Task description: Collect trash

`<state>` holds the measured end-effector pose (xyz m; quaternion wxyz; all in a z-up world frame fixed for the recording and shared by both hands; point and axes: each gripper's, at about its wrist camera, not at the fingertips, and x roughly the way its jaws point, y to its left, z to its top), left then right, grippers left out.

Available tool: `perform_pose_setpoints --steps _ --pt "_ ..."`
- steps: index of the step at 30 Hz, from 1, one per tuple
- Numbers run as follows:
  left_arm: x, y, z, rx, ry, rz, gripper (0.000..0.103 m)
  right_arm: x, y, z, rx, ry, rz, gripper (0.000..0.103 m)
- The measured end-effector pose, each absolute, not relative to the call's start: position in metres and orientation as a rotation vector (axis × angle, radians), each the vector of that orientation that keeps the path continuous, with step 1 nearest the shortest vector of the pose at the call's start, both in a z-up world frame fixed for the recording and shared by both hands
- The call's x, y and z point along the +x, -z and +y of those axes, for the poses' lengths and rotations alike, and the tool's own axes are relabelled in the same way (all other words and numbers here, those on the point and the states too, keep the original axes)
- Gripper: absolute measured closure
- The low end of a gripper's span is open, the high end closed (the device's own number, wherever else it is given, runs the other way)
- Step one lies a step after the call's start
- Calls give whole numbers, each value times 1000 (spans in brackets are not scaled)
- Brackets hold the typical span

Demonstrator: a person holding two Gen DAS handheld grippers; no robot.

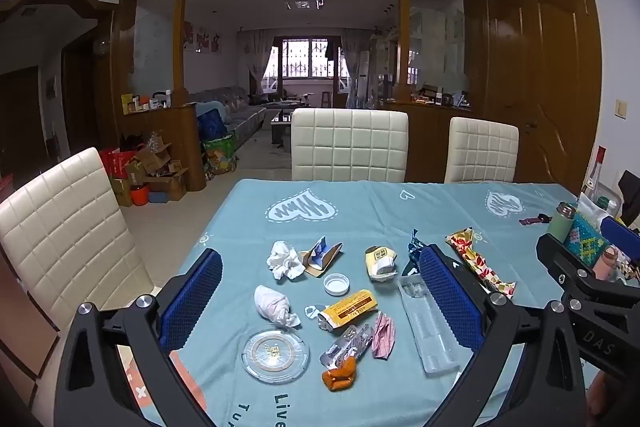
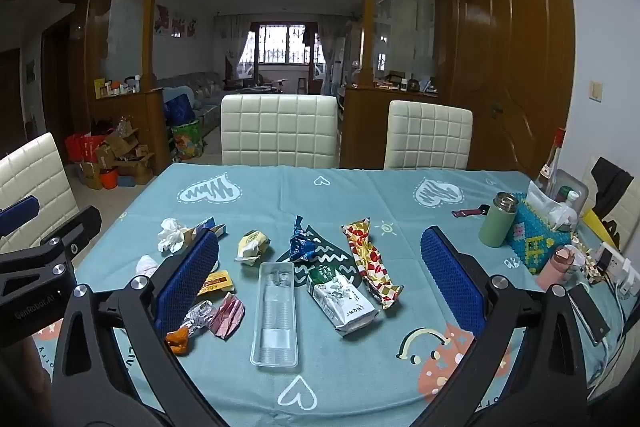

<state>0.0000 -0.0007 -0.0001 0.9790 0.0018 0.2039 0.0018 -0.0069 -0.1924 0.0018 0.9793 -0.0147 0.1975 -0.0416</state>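
Both your left gripper (image 1: 320, 291) and right gripper (image 2: 320, 267) hang above the surface (image 2: 360, 187) with jaws wide open, holding nothing. Take the clear plastic tray (image 2: 276, 311) as landmark: left of it lie the crumpled tissue (image 1: 284, 261), white cap (image 1: 336, 284) and yellow wrapper (image 1: 348, 309); right of it, the green-white packet (image 2: 344, 301) and red-yellow wrapper (image 2: 370, 261). Pick one piece, lower squarely, pinch its bulk.

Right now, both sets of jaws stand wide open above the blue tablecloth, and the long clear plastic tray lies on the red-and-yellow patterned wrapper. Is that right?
Not quite. The long clear plastic tray lies directly on the blue tablecloth, apart from the red-and-yellow patterned wrapper; the right wrist view shows it. Both sets of jaws do stand wide open.
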Motion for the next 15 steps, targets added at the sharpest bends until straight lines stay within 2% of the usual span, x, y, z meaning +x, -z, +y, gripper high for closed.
perform_pose_setpoints --steps 15 --pt "-1 -4 -4 -14 -8 409 6 -7 -2 -193 -28 82 394 3"
